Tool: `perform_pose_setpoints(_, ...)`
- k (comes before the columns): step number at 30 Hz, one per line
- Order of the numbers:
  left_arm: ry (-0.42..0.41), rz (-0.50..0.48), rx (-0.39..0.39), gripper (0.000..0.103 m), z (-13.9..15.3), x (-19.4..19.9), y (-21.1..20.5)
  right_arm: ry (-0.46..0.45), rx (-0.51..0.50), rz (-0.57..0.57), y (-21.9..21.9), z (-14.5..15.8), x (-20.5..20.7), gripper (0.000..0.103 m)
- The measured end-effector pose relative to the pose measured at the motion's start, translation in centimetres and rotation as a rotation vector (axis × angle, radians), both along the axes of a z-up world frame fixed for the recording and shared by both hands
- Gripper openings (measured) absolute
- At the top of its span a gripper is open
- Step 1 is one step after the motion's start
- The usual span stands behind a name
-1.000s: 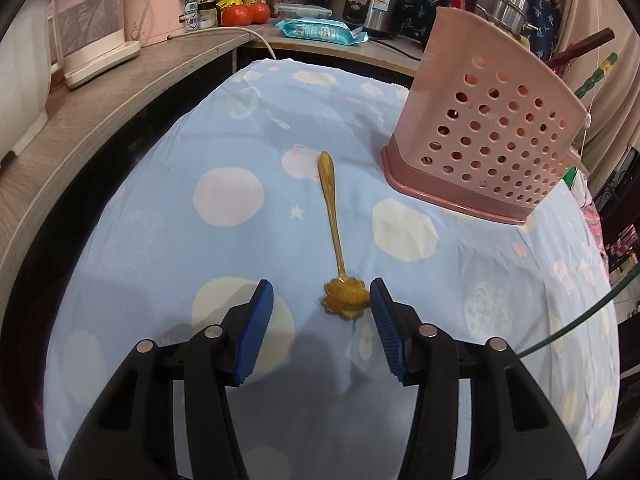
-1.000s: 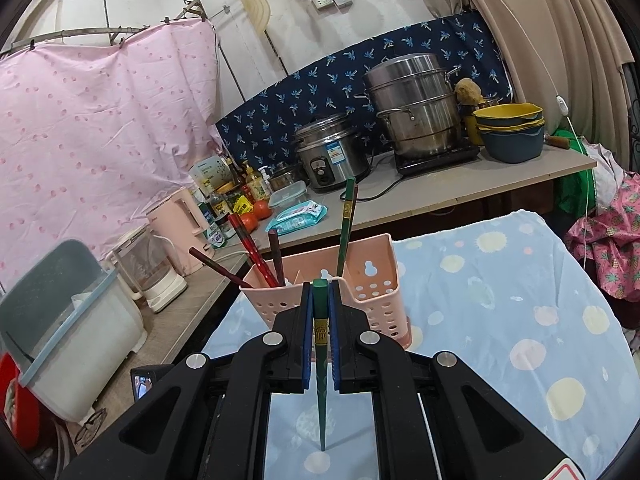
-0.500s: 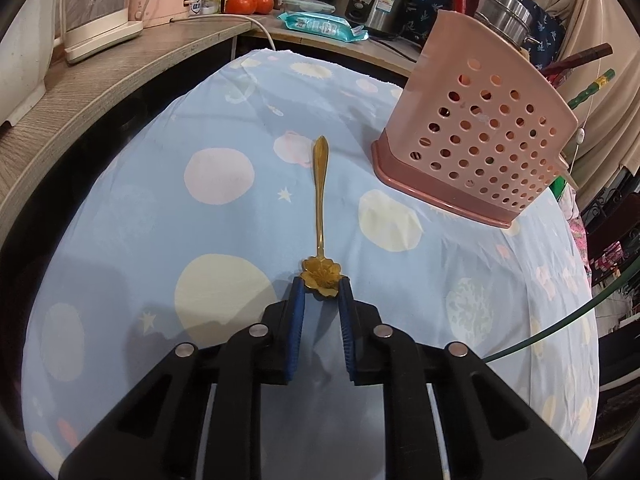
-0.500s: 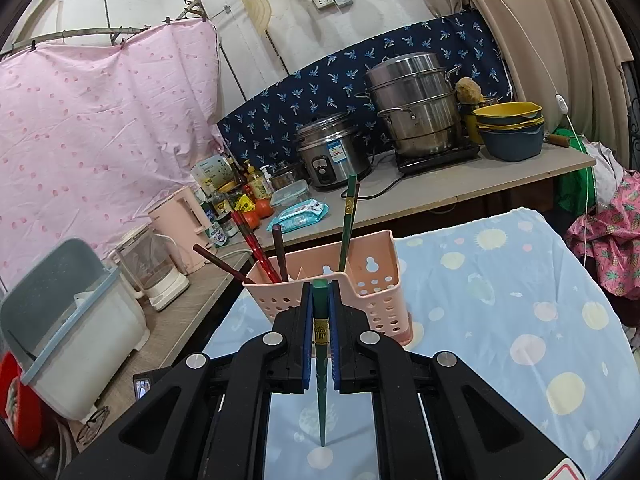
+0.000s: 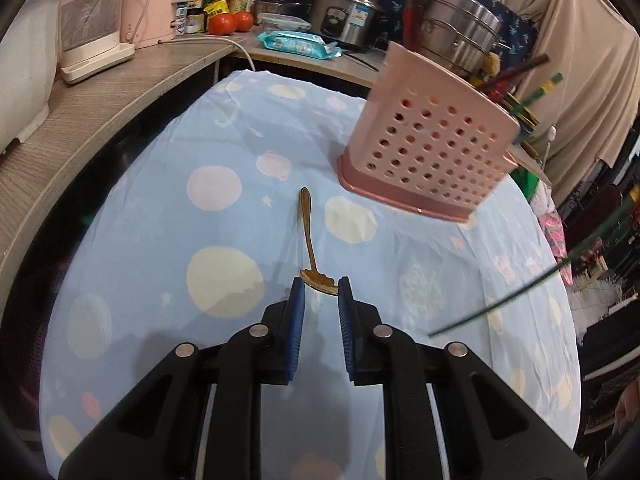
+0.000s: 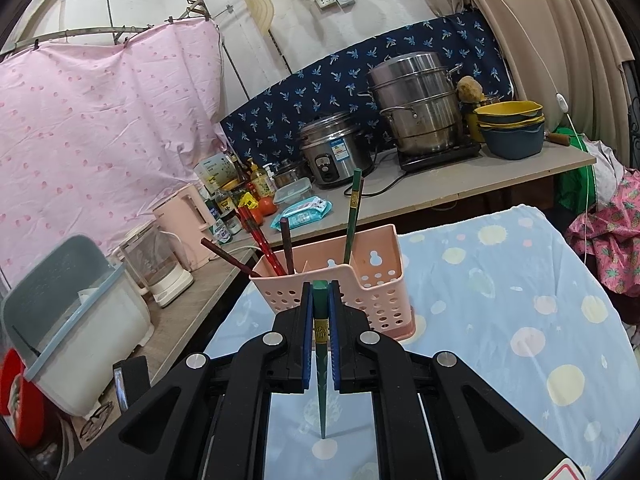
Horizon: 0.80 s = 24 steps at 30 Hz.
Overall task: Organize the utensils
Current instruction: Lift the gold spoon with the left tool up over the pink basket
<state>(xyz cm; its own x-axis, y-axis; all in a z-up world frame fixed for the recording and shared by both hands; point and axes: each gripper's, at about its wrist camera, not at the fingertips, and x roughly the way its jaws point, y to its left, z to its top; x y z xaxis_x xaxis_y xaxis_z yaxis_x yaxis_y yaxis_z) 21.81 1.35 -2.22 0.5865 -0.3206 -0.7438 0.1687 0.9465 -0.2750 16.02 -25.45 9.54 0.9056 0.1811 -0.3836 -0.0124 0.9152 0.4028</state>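
My left gripper (image 5: 320,282) is shut on the flower-shaped bowl of a gold spoon (image 5: 308,232), whose handle points away toward the pink perforated utensil holder (image 5: 432,156) on the blue dotted tablecloth. The spoon is tilted and lifted a little off the cloth. My right gripper (image 6: 320,292) is shut on a green chopstick (image 6: 321,360), held upright, tip down, just in front of the pink holder (image 6: 356,280). That holder contains red, brown and green chopsticks (image 6: 352,216). The green chopstick's tip also shows in the left wrist view (image 5: 520,296).
A wooden counter (image 5: 80,120) runs along the left and back with a pink kettle (image 6: 188,220), jars, tomatoes (image 5: 230,22), a rice cooker (image 6: 334,150) and a steel steamer pot (image 6: 416,112). A grey-lidded bin (image 6: 68,312) stands at left. The tablecloth edge drops off at right.
My left gripper closed around the spoon's bowl and has lifted it, tilting the spoon. My right gripper kept hold of the green chopstick and moved slightly closer to the pink holder.
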Motion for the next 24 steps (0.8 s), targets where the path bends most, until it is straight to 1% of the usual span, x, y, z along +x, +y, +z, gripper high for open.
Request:
perform_pose_setpoints(3,0.035,-0.034,0.004,0.017,-1.0,-1.6,-0.4,0.001,0.003,0.005,0.4,-0.1,-0.7,0.007)
perform_pose_setpoints(6,0.087,-0.041,-0.007,0.017,-2.7,-2.0,-0.6,0.001,0.003,0.008,0.7,0.0,-1.4,0.007)
perform_pose_setpoints(8,0.122,-0.031,-0.042,0.017,-3.7,-1.9,-0.4,0.001,0.005,0.008,0.7,0.0,-1.4,0.007)
perform_pose_setpoints(9,0.120,-0.021,-0.055,0.018,-3.7,-1.9,-0.3,0.002,0.005,0.009,0.6,0.0,-1.3,0.007)
perform_pose_setpoints(10,0.123,-0.016,-0.070,0.024,-3.6,-1.8,-0.2,0.002,0.004,0.010,0.6,0.1,-1.4,0.007)
perform_pose_setpoints(12,0.133,-0.001,-0.101,0.031,-3.6,-1.6,0.1,0.002,0.002,0.012,0.7,0.1,-1.6,0.007)
perform_pose_setpoints(14,0.147,0.017,-0.127,0.031,-3.7,-1.3,0.2,0.002,0.003,0.011,0.7,0.1,-1.6,0.007)
perform_pose_setpoints(16,0.163,0.042,-0.174,0.031,-4.0,-1.0,0.6,0.001,0.003,0.010,0.7,0.1,-1.6,0.007)
perform_pose_setpoints(19,0.178,0.069,-0.215,0.030,-4.3,-0.8,0.8,-0.001,0.004,0.011,0.8,0.2,-2.0,0.007)
perform_pose_setpoints(21,0.177,0.070,-0.216,0.028,-4.2,-0.7,0.6,-0.001,0.003,0.011,0.8,0.2,-1.9,0.007)
perform_pose_setpoints(22,0.176,0.072,-0.212,0.024,-4.2,-0.6,0.6,0.000,0.003,0.011,0.7,0.1,-1.8,0.007)
perform_pose_setpoints(23,0.178,0.071,-0.212,0.017,-4.2,-0.5,0.5,-0.001,0.003,0.010,0.8,0.2,-1.8,0.007)
perform_pose_setpoints(24,0.183,0.069,-0.214,0.014,-4.4,-0.5,0.5,-0.001,0.004,0.011,0.8,0.2,-1.8,0.007)
